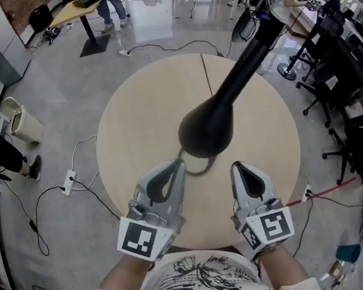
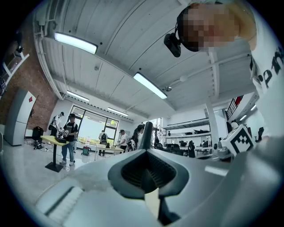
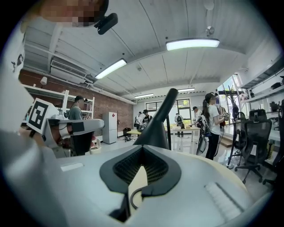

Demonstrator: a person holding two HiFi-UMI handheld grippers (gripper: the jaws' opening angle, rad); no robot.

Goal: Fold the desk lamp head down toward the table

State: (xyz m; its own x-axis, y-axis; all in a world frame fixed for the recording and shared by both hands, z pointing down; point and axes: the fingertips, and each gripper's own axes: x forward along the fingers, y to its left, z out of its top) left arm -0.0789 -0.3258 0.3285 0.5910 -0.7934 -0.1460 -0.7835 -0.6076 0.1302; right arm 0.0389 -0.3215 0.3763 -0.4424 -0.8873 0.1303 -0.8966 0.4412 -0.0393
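A black desk lamp stands near the middle of the round wooden table (image 1: 133,134). Its rounded base (image 1: 206,131) rests on the tabletop, and its stem (image 1: 250,59) rises toward the upper right, ending in a blurred top. A thin black cord (image 1: 201,169) loops out from the base. My left gripper (image 1: 178,163) is shut and empty, its tip just front-left of the base by the cord. My right gripper (image 1: 236,165) is shut and empty, just front-right of the base. The lamp stem (image 2: 147,133) rises beyond the left gripper (image 2: 146,153). The lamp (image 3: 156,124) looms past the right gripper (image 3: 143,148).
Black office chairs (image 1: 344,66) crowd the floor at the right. A power strip (image 1: 69,181) with cables and a pale bin (image 1: 22,122) lie at the left. People stand at desks (image 1: 77,9) far behind. The table's near edge is just under my grippers.
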